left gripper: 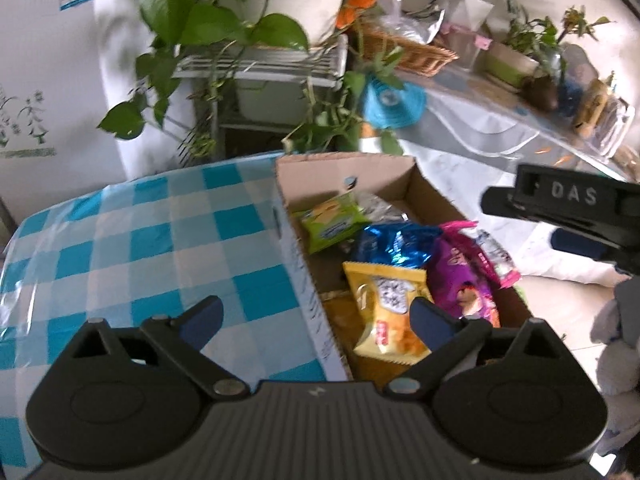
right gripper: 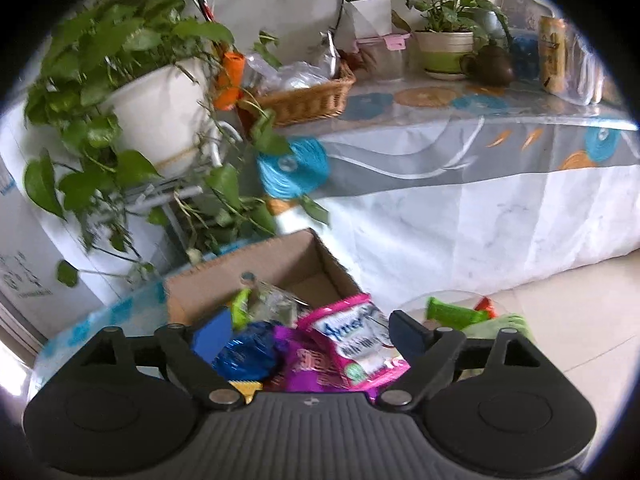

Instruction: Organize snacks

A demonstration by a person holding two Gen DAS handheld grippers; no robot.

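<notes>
An open cardboard box stands at the right edge of a blue-checked table. Inside lie a green snack pack, a blue foil pack, a yellow pack, a purple pack and a pink-and-white pack. My left gripper hangs open over the box's near left wall, its right finger beside the yellow pack, holding nothing. My right gripper is open above the pink-and-white pack and blue foil pack, its pads clear of both.
Potted plants on a white rack stand behind the table. A long cloth-covered table carries a wicker basket, pots and a teapot. A clear bowl with green wrappers sits right of the box. The right gripper's black body reaches in from the right.
</notes>
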